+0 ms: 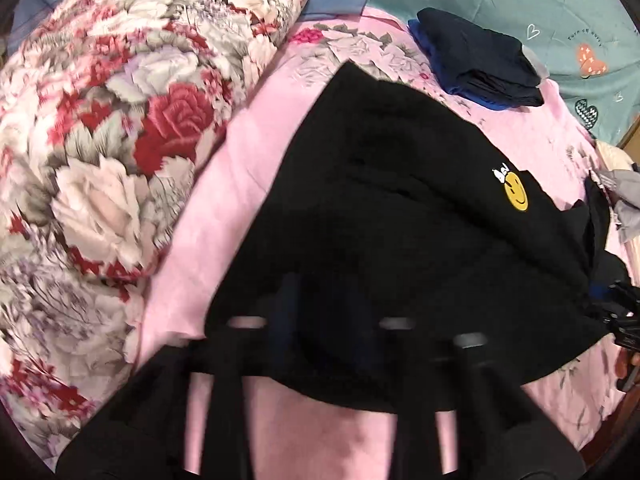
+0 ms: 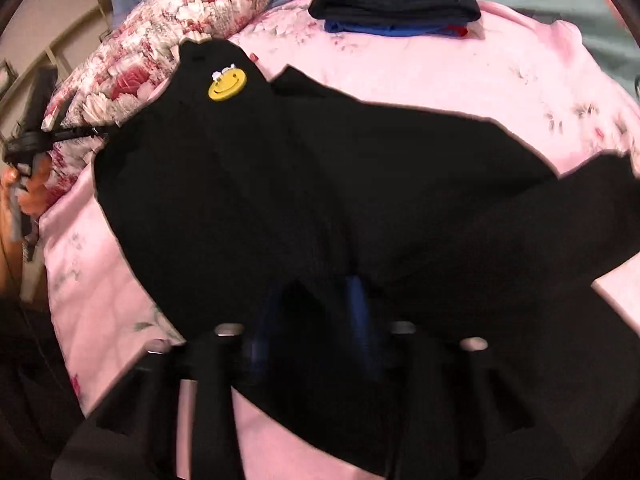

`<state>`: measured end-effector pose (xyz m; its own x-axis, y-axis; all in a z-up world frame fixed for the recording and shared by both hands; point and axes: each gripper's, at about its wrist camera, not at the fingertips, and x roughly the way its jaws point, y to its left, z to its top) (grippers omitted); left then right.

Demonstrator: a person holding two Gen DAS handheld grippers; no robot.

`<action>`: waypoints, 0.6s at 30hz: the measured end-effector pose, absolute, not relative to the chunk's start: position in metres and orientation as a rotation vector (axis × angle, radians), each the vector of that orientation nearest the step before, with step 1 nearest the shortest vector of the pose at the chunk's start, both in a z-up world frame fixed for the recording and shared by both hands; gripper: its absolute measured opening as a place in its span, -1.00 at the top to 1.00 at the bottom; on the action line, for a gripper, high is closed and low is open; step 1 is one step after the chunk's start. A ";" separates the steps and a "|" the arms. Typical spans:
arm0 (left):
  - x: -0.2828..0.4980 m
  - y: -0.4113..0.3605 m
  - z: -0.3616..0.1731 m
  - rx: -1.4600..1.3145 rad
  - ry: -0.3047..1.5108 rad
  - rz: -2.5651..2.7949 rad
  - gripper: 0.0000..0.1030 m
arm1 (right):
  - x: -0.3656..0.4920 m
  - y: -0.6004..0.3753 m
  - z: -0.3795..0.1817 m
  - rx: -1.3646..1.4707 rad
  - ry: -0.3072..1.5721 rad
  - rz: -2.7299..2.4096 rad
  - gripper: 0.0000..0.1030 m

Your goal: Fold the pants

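I am looking down at the black pants [image 1: 400, 240], lying spread on the pink bed sheet [image 1: 240, 184] right under and ahead of both tongs. My left tongs [image 1: 320, 304] are standing apart over the near edge of the pants, and I am seeing nothing pinched between them. My right tongs [image 2: 316, 308] are standing apart too, over the dark cloth. The fingers are blurry and black on black, so I cannot tell if they are touching it. A yellow smiley patch [image 2: 227, 85] is showing on the pants. Farther back, a stack of folded clothes [image 2: 394, 10] is sitting beside a flowery blanket [image 1: 120, 128].
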<state>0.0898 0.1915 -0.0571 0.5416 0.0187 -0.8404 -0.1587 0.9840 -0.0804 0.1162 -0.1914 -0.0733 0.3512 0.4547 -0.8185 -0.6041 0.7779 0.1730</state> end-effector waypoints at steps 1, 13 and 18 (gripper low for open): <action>0.093 0.191 -0.053 -0.143 0.974 0.123 -0.21 | 0.115 -0.192 -0.067 -0.169 0.972 0.677 -0.09; 0.211 0.162 -0.010 -0.100 0.916 0.219 -0.49 | 0.154 -0.224 -0.022 0.211 0.754 0.604 -0.43; 0.262 0.167 -0.026 -0.102 0.983 0.281 -0.50 | 0.173 -0.237 -0.036 0.330 0.762 0.614 -0.43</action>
